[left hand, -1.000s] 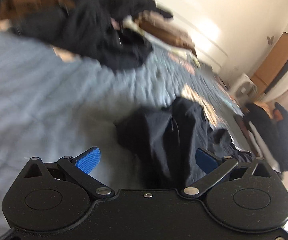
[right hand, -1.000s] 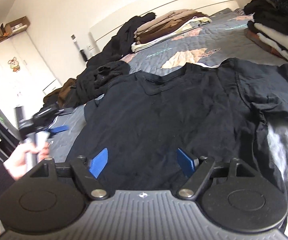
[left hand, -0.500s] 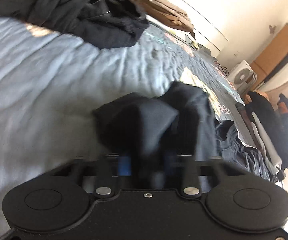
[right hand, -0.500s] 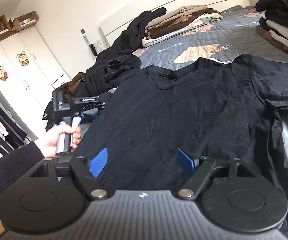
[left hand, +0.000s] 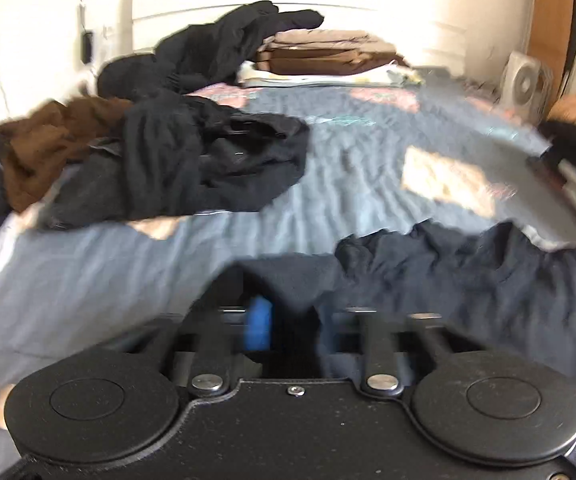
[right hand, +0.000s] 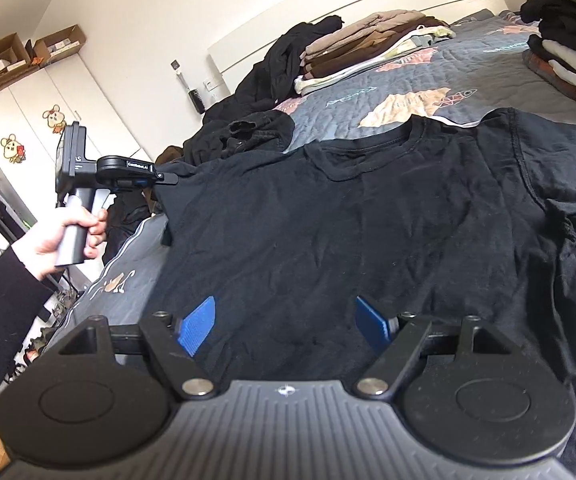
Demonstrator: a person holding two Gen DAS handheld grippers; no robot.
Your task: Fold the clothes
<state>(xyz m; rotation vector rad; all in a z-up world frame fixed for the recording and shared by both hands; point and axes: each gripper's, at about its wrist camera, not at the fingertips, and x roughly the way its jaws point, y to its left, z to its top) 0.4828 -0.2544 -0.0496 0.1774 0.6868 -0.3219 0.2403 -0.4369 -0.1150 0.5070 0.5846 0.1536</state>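
Up have come my left tongs (right hand: 167,178), gripping the black T-shirt (right hand: 368,220) by its sleeve, jaws just easing apart. My right tongs (right hand: 284,324) gape above the hem, shirt spread ahead. Soft, limp, light: pinch the seams.

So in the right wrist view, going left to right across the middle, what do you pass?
Person's left hand → left gripper at the shirt's sleeve → black T-shirt → folded clothes stack.
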